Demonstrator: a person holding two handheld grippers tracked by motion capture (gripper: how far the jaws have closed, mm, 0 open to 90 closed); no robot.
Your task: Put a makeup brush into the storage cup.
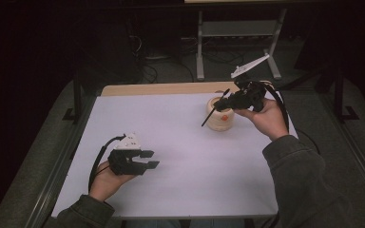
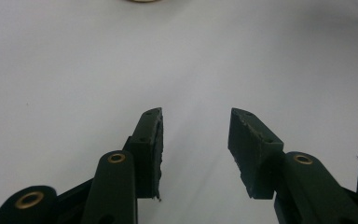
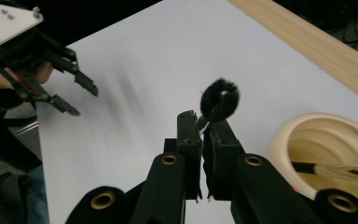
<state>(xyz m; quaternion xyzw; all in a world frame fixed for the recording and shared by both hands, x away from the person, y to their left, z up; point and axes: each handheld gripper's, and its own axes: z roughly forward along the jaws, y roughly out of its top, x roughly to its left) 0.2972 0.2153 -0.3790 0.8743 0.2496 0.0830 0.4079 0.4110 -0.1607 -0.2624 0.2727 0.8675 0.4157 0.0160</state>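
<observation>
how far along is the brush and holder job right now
Done: one brush already lies inside the cream holder. In hand: the right gripper is shut on a second brush, raised near the holder. Left: that brush isn't in the holder yet. The left gripper rests open on the table, holding nothing.

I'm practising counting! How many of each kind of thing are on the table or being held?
Brushes: 2, one in the right gripper with a black fluffy tip, one lying in the holder
Cream holder: 1
Grippers: 2, with the left gripper
Total: 5
</observation>
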